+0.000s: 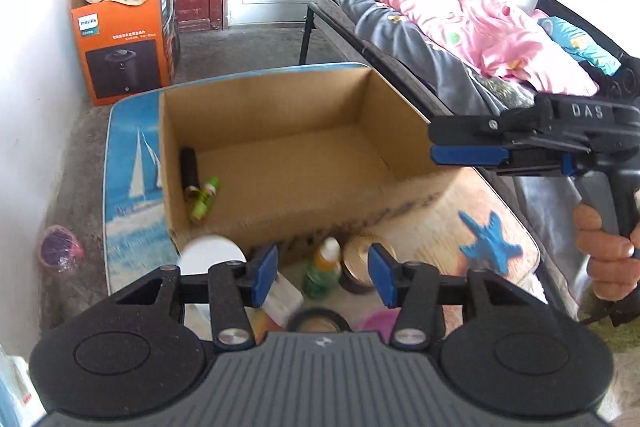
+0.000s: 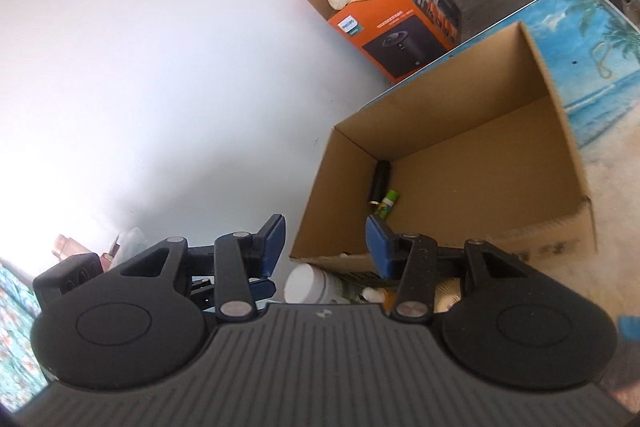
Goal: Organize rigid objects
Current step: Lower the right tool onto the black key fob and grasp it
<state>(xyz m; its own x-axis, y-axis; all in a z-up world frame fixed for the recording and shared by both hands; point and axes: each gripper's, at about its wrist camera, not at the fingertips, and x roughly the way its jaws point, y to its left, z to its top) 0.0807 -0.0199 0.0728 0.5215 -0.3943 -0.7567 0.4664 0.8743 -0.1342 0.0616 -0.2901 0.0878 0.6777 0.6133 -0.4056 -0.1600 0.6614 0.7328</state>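
Both claws stand apart and empty: the left gripper [image 1: 323,277] above the small bottles on the table [image 1: 128,155], the right gripper [image 2: 326,245] near the cardboard box [image 1: 280,223]. A black tube [image 1: 189,169] and green tube [image 1: 205,203] lie in the box's corner.

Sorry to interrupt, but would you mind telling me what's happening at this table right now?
A person is sorting small items into an open cardboard box on the table, using a hand-held gripper in each hand. A black tube and a green tube already lie in the box's corner. Both the left hand-held gripper and the right hand-held gripper are open and hold nothing. A white-lidded jar, a green bottle and a gold-lidded jar still wait in front of the box.
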